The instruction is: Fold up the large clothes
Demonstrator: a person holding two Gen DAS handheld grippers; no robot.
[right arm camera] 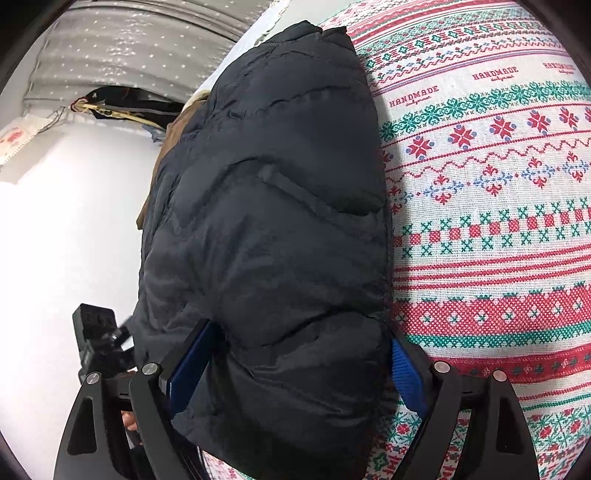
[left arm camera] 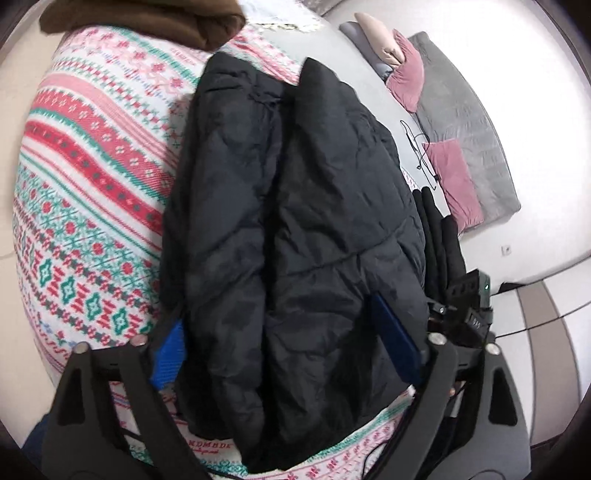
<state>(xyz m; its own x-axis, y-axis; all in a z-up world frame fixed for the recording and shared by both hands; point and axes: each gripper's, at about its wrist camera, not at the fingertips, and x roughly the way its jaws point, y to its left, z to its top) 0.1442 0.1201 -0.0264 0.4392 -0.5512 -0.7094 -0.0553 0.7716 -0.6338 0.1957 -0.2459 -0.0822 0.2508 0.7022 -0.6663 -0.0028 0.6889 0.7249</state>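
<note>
Lies folded lengthwise on the red-and-green patterned cloth surface (left arm camera: 85, 206): black quilted puffer jacket (left arm camera: 295, 221). Straddle its near end, jaws wide, pads unpressed: left claw (left arm camera: 288, 350), right claw (right arm camera: 295, 373). Crowd the edges: brown folded garment (left arm camera: 147, 18), black folded clothes (left arm camera: 443, 243).

My right hand-held gripper (right arm camera: 295, 373) straddles the near end of the folded dark puffer jacket (right arm camera: 273, 229), its blue pads (right arm camera: 406, 373) spread wide on either side of the padding. The jacket lies along the left edge of the desk's patterned cloth (right arm camera: 491, 206). Brown fabric (right arm camera: 173, 125) peeks out beyond its far left side.
</note>
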